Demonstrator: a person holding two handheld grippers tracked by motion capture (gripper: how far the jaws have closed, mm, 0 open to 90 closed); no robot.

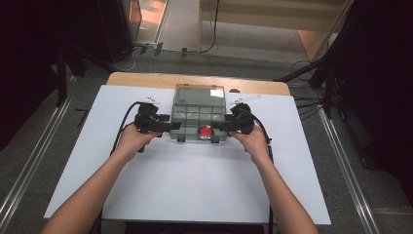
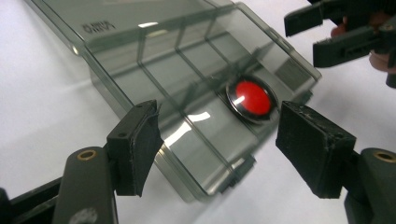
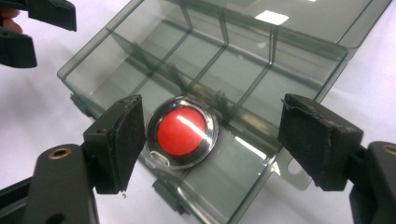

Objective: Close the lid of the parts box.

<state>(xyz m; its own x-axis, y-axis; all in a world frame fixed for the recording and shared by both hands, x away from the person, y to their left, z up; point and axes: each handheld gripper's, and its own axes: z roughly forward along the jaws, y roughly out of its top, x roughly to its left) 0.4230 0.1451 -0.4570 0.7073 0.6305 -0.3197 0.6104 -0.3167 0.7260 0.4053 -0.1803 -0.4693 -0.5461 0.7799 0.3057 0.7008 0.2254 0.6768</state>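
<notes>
Box of smoky clear plastic, lid up, mid-table on white table; red round case inside, front row, toward 5 o'clock. Left gripper at 9 o'clock of box, jaws wide, holding nothing. Right gripper at 3 o'clock, jaws wide, empty too.

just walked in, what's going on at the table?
A person holds a two-jaw gripper in each hand at either end of a smoky transparent plastic compartment box on the white table. The box's lid stands open at the back. A round red disc in a clear case lies in a front compartment. The left gripper and the right gripper are both open, holding nothing.
</notes>
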